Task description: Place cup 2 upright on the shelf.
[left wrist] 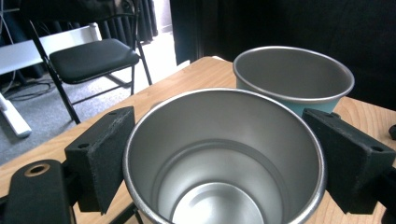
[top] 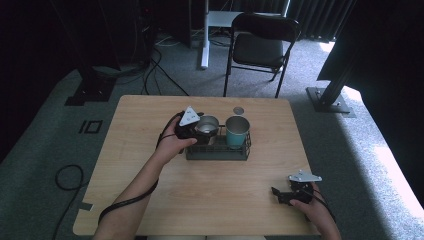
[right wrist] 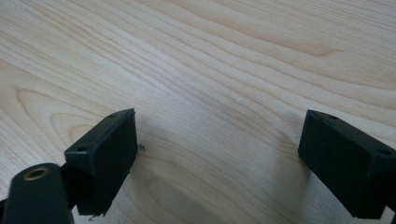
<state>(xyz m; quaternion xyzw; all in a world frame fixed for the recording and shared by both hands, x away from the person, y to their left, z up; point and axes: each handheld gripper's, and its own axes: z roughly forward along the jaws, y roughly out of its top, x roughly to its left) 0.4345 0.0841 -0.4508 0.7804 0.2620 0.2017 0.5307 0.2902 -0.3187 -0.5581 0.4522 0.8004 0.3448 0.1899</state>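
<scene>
Wooden table (top: 150,165): steel cup (left wrist: 224,158) clamped between left tongs (left wrist: 224,163).

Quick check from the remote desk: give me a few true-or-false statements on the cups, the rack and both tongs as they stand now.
1. The left tongs are clamped on the steel cup. True.
2. The teal cup lies tipped over on the table. False: it stands upright in the black rack.
3. The right tongs hold a cup. False: they are open, with nothing between them, above bare wood.
4. The steel cup is at the rack, to the left of the teal cup in the high view. True.
5. A small round lid sits on the table behind the rack. True.
</scene>
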